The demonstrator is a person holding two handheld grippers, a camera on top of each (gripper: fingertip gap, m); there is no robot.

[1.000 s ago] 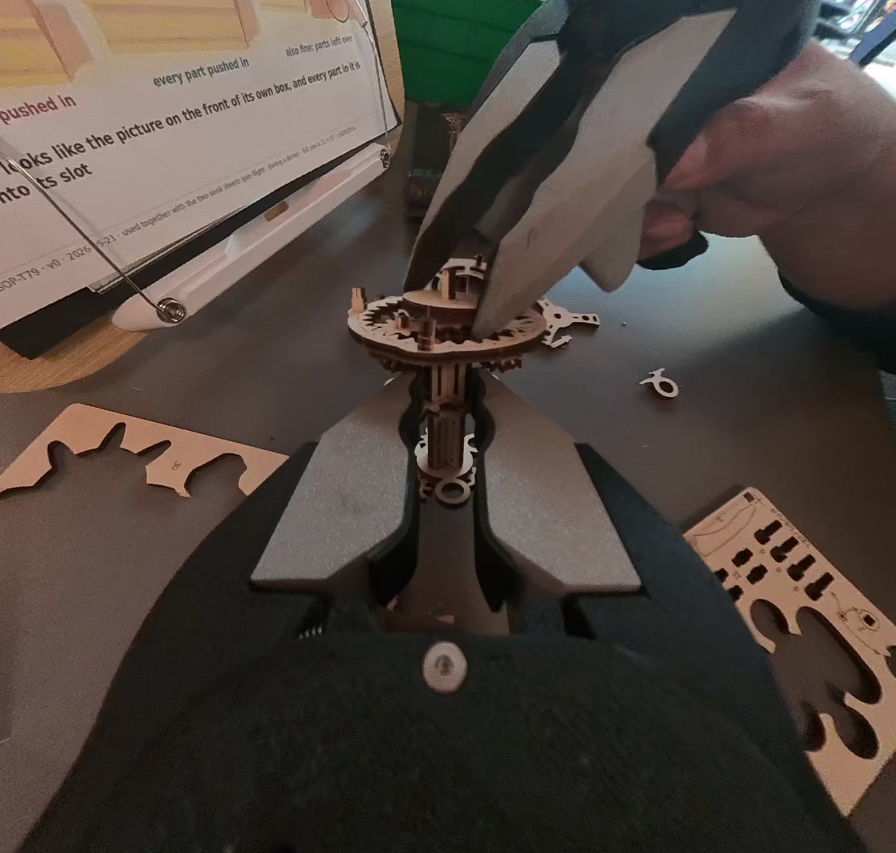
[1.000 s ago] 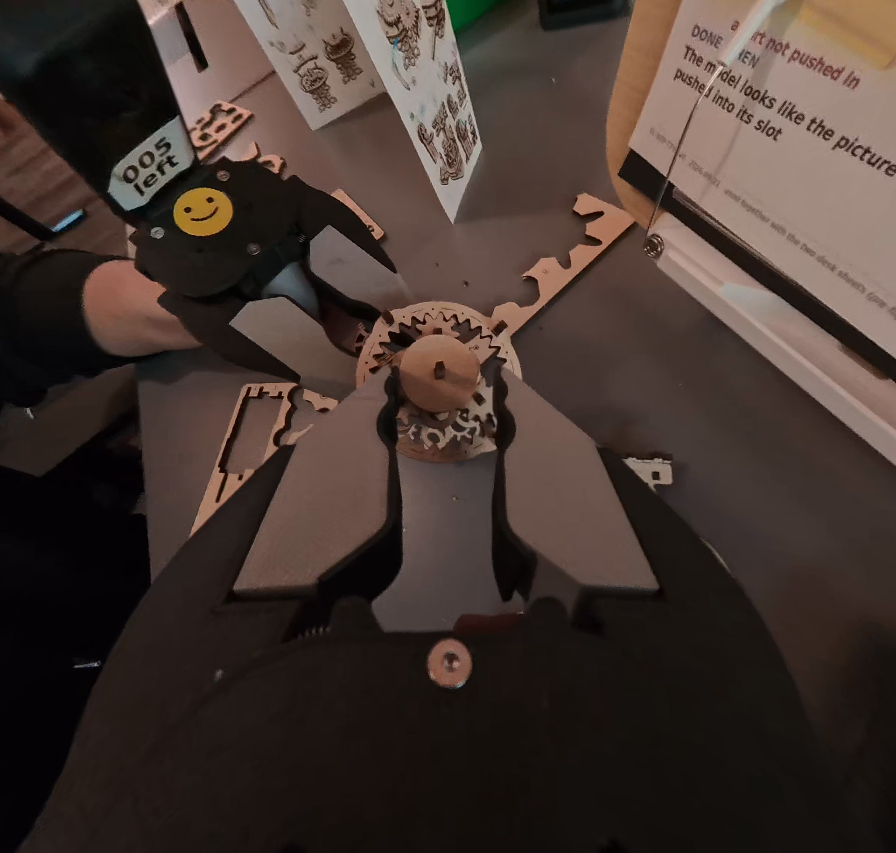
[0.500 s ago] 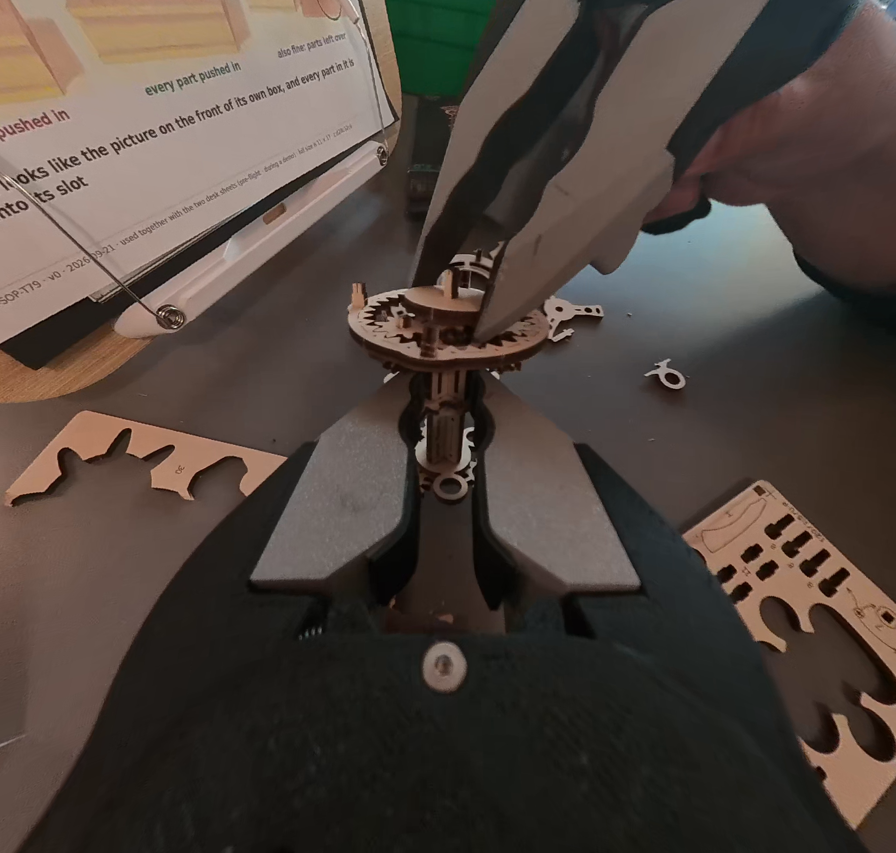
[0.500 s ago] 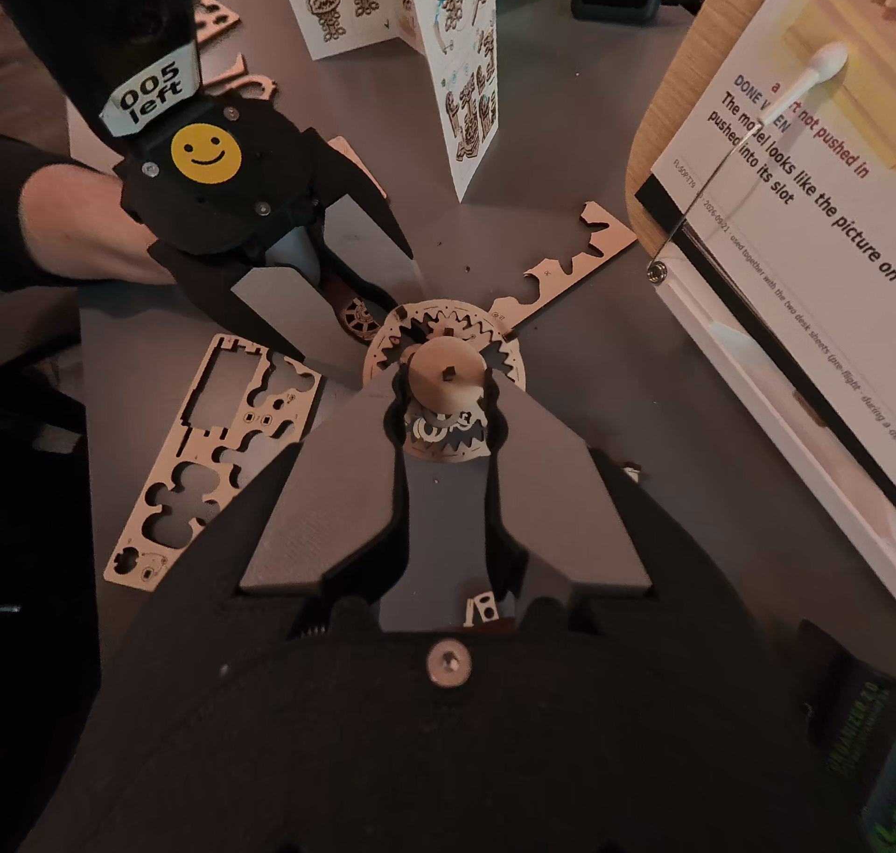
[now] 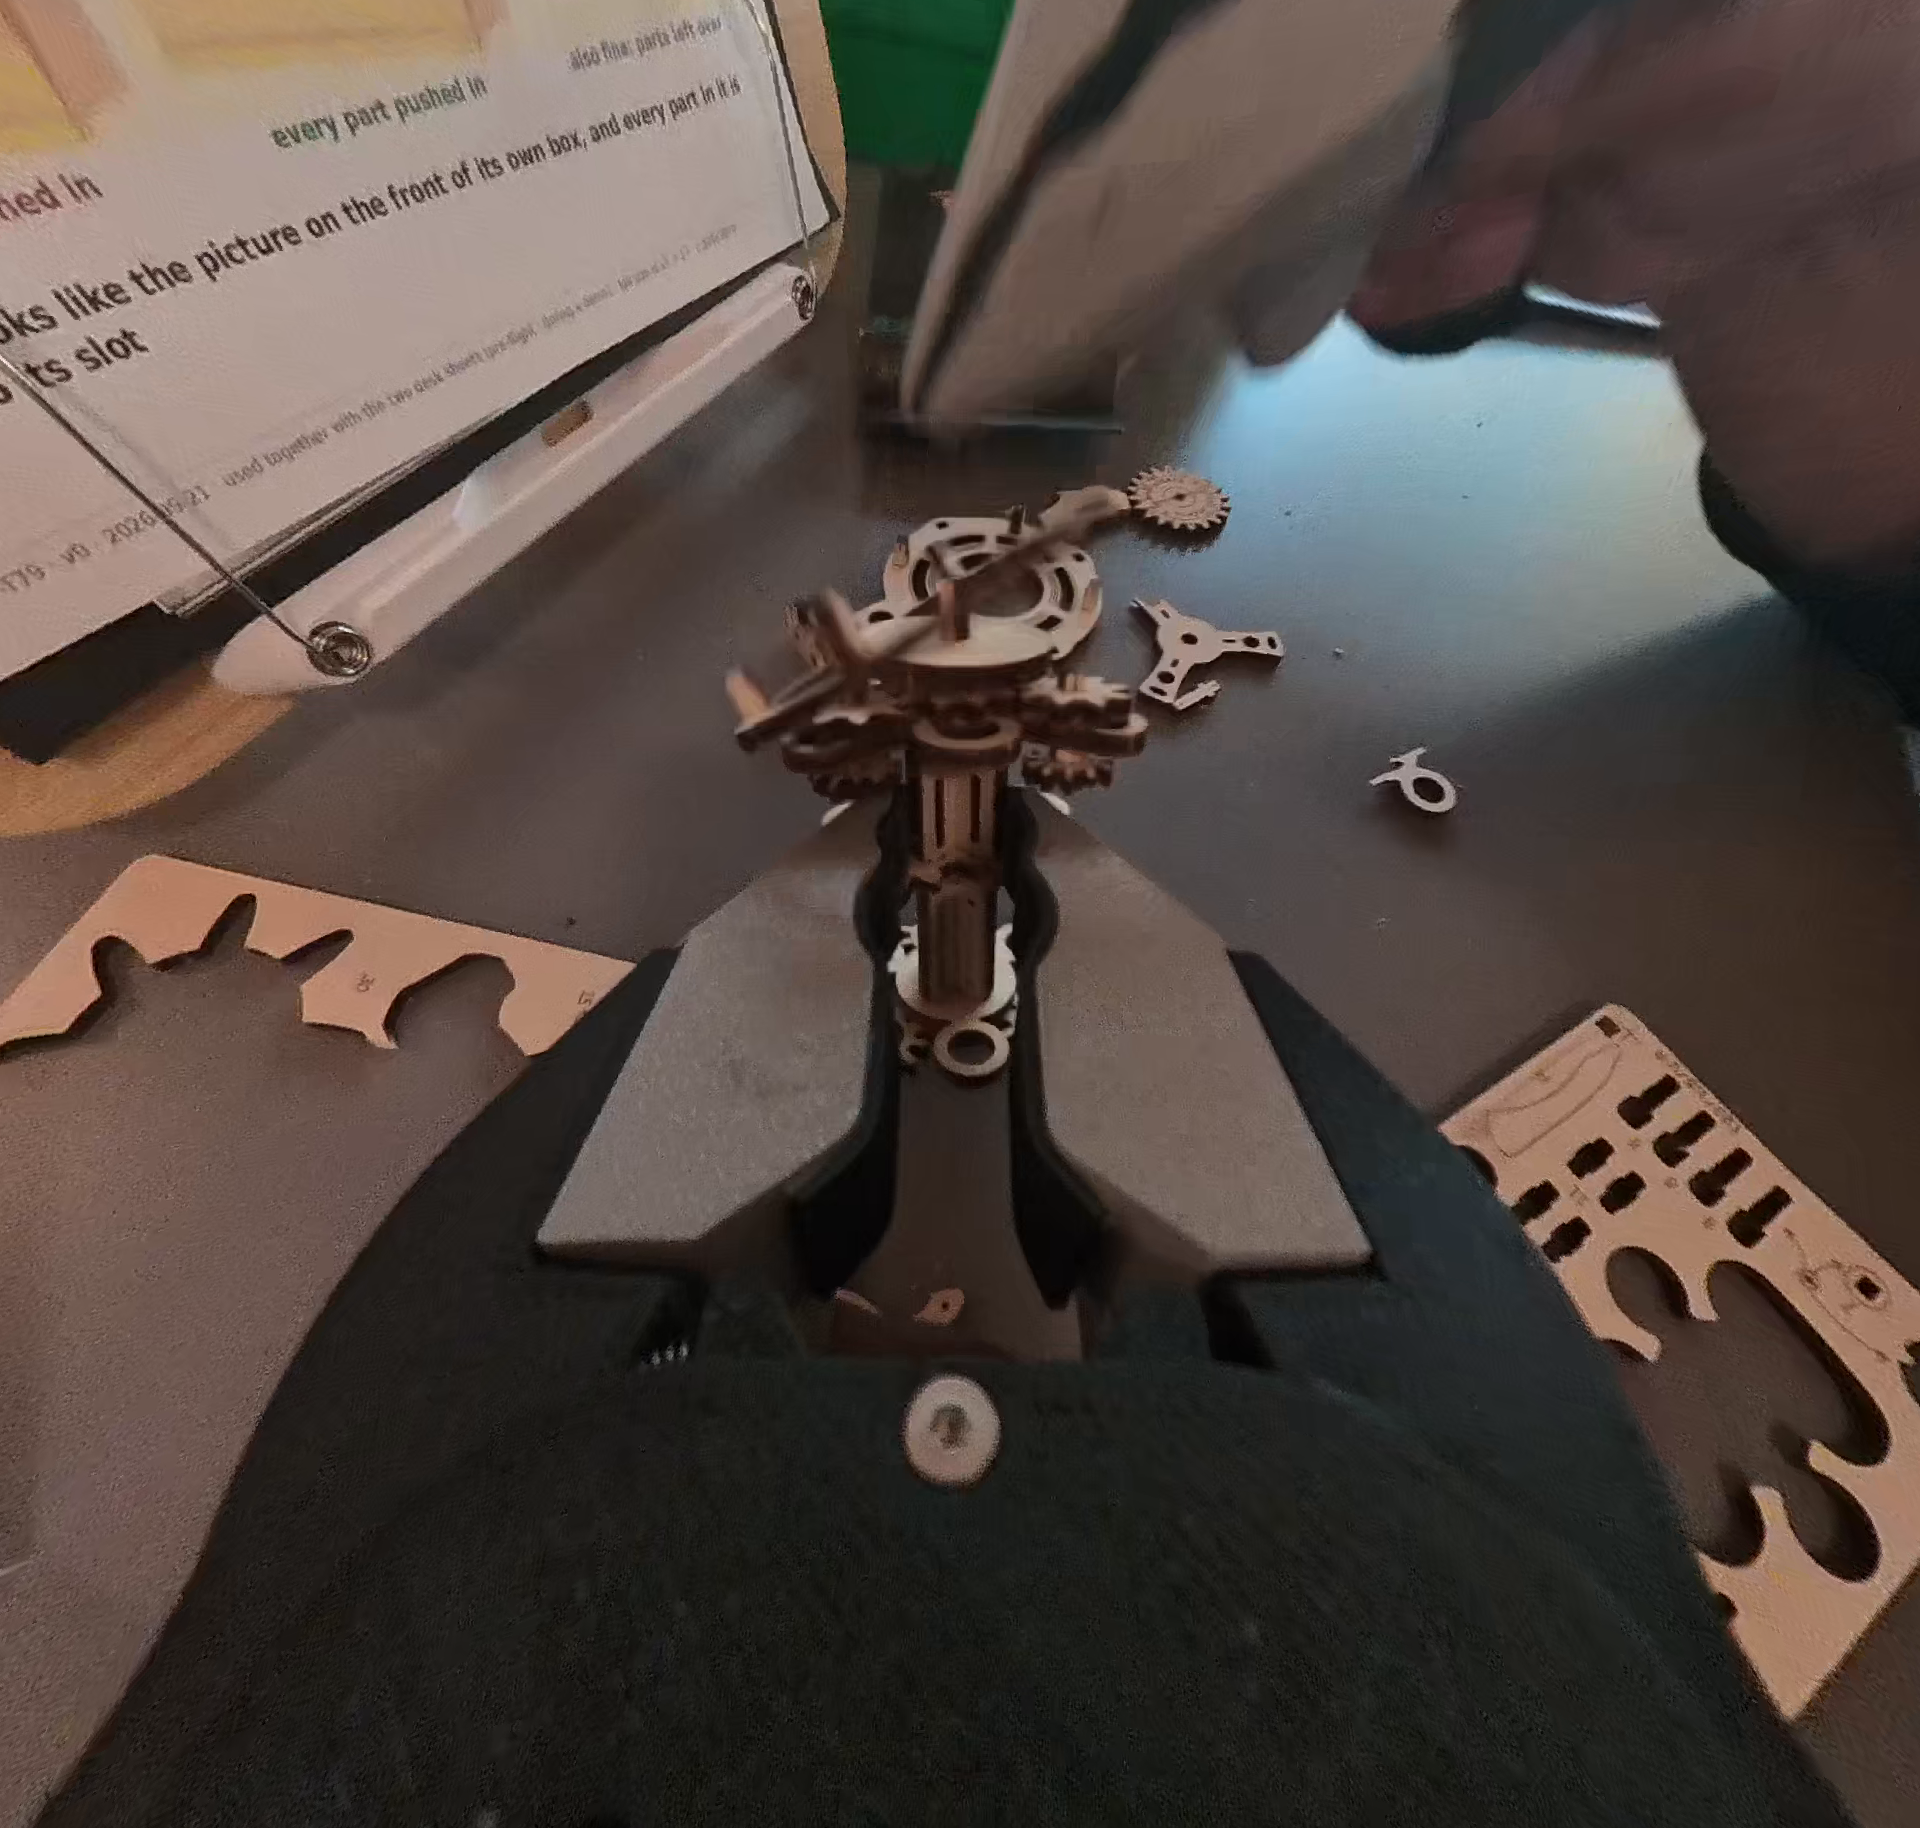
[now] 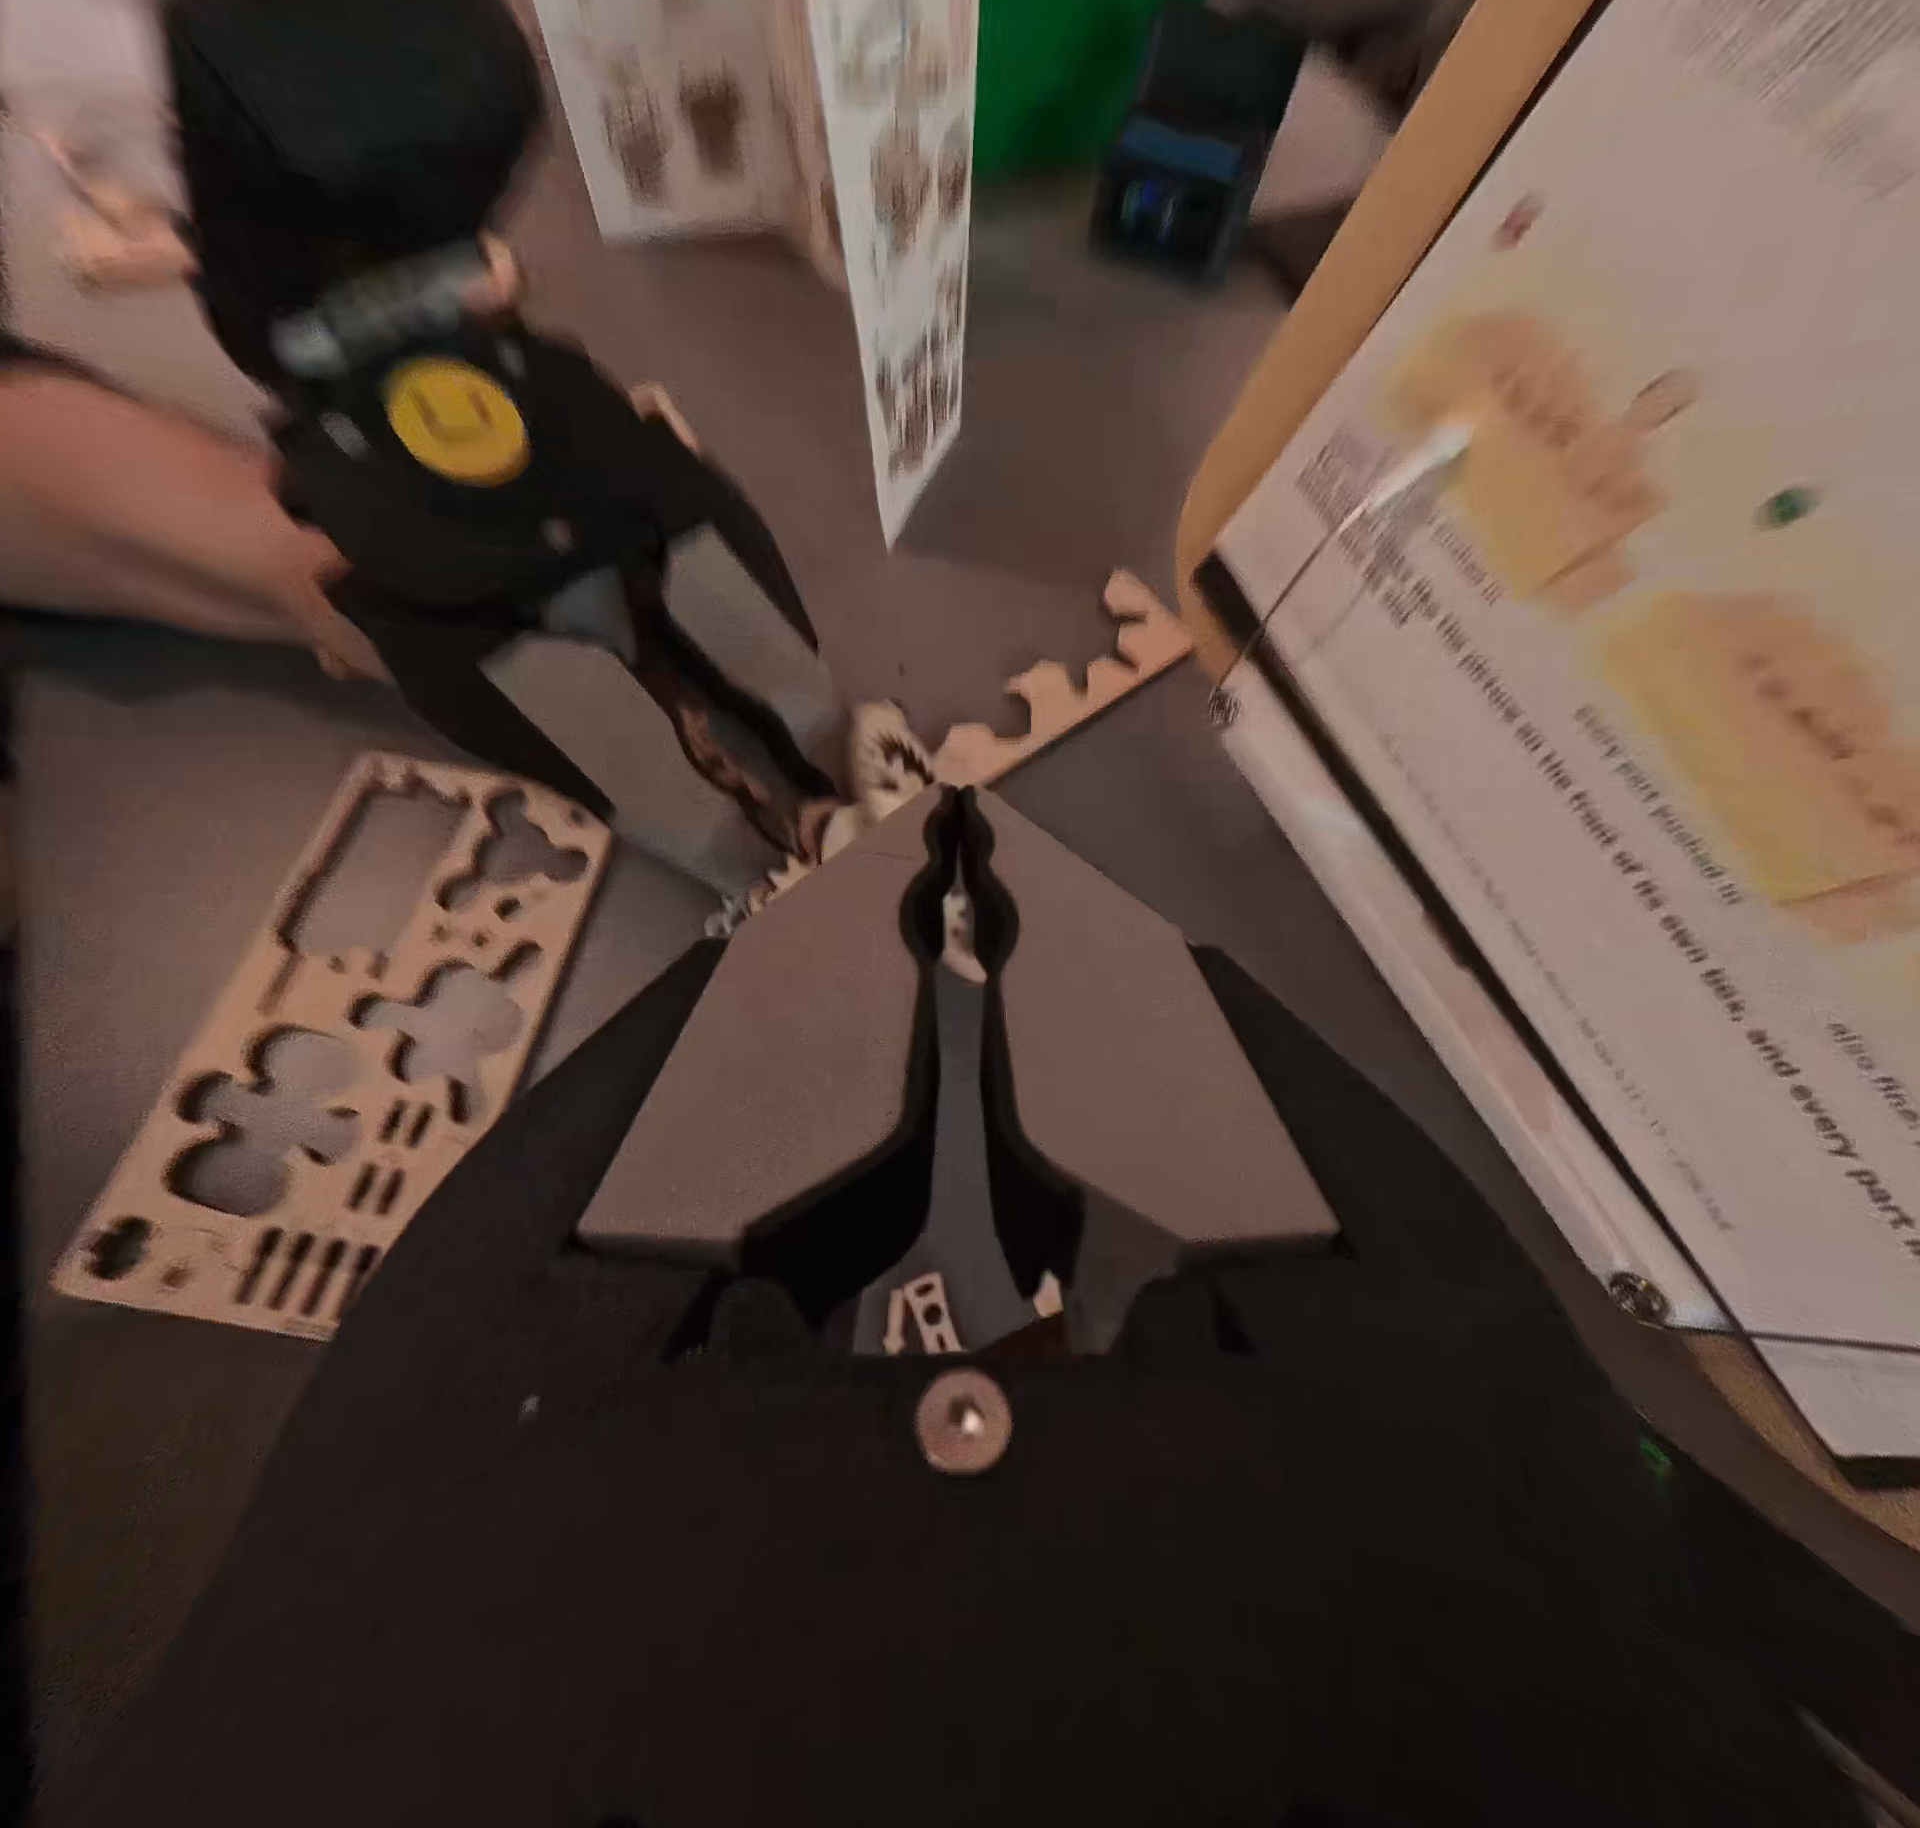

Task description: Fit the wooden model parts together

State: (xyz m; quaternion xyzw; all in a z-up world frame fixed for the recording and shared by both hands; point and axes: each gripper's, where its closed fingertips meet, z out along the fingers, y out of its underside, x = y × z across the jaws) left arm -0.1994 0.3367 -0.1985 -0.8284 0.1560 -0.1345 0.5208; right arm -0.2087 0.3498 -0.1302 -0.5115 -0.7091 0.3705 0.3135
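Note:
The wooden model (image 5: 940, 708), a slotted column topped by a stack of gears and a disc, stands upright in my left gripper (image 5: 954, 843). That gripper is shut on the column. My right gripper (image 6: 956, 802) is shut with its tips together, and nothing shows between them. In the left wrist view it is a blur (image 5: 1143, 147) above and behind the model, clear of it. The right wrist view is blurred; it shows the left gripper (image 6: 727, 729) holding the model low over the table.
Loose parts lie behind the model: a ring part (image 5: 997, 583), a small gear (image 5: 1177, 502), a three-armed piece (image 5: 1205, 654) and a small loop piece (image 5: 1415, 786). Punched-out wooden sheets lie left (image 5: 291, 957) and right (image 5: 1704, 1259). An instruction board (image 5: 364, 220) stands at the left. My hands' fingertips stand some 7 cm from each other.
My right gripper has lifted off the model's top disc, moved up and back, and closed. My left gripper keeps its hold on the column, and the model has tilted slightly.

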